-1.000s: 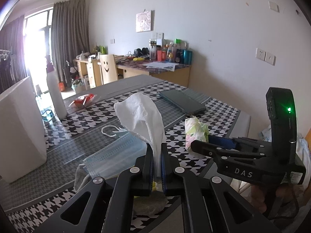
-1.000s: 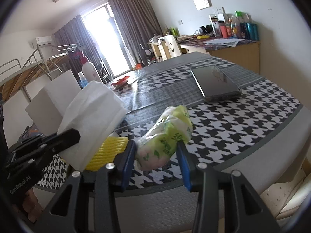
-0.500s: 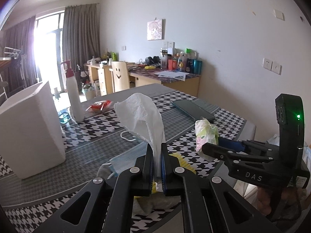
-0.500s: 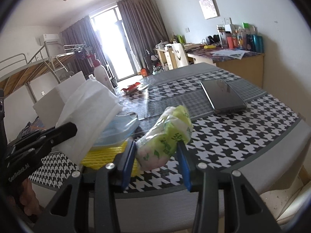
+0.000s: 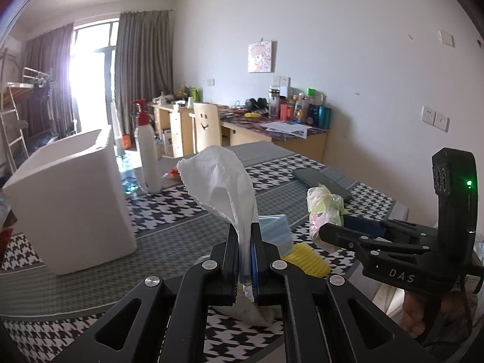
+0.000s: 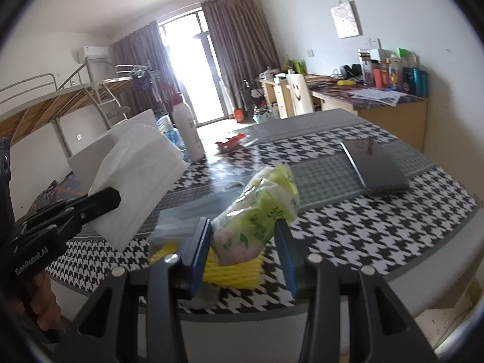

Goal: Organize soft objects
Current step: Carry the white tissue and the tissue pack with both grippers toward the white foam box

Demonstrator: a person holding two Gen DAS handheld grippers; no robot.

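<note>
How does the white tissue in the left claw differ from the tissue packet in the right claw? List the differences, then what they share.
The white tissue is loose, bare paper; the tissue packet is wrapped in green-printed plastic.
The tissue is pinched thin with the left claw nearly closed; the bulkier packet holds the right claw wider apart.
The tissue fans upward; the packet stays a compact lump.
Both are soft and held above the table.

Houndstooth table (image 6: 378, 230) bears white box (image 5: 69, 208), bottle (image 5: 147, 157), probably tablet (image 6: 373, 163).
</note>
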